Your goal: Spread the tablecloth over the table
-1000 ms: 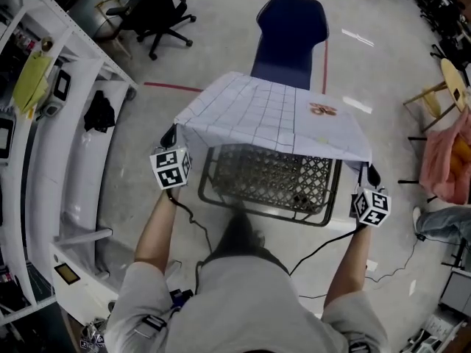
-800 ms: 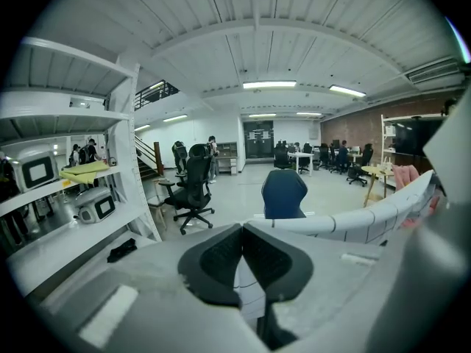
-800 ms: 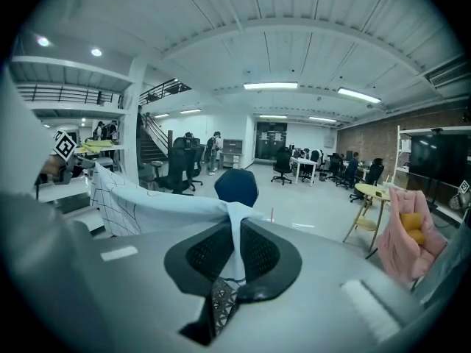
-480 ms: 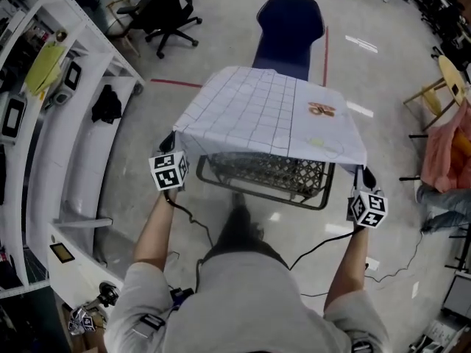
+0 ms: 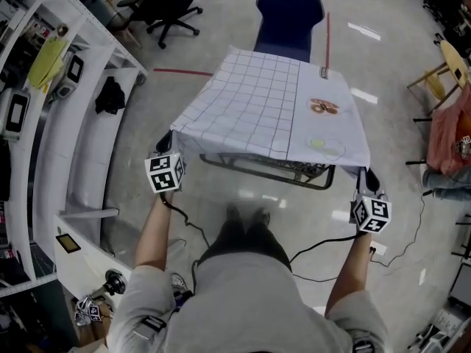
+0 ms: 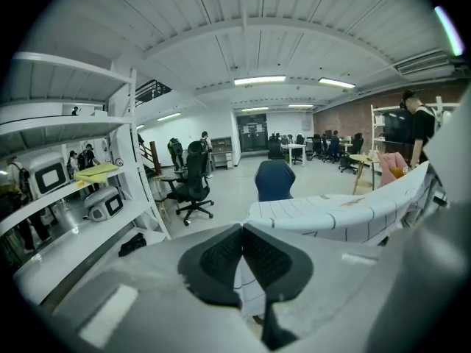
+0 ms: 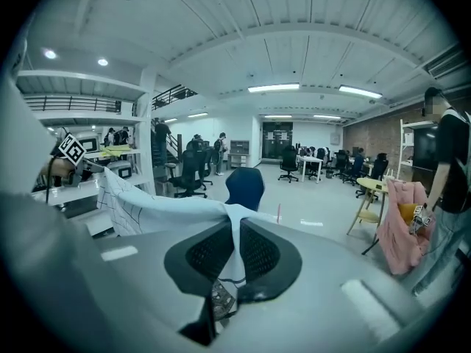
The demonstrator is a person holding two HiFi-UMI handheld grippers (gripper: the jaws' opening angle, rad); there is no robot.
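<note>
While the left hand-held gripper (image 5: 169,140) and right hand-held gripper (image 5: 366,175) each pinch a near corner, the tablecloth (image 5: 272,112) is stretched over the table (image 5: 294,175).
Both pairs of jaws are pressed together on the cloth; it covers nearly the whole top, with only the near frame edge showing. Left, I judge: lower the corners, let go, smooth.

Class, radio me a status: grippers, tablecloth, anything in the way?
Left gripper shut on tablecloth, near left corner; right gripper shut on near right corner. Tablecloth taut over table, near frame edge showing. Chair at far end.
</note>
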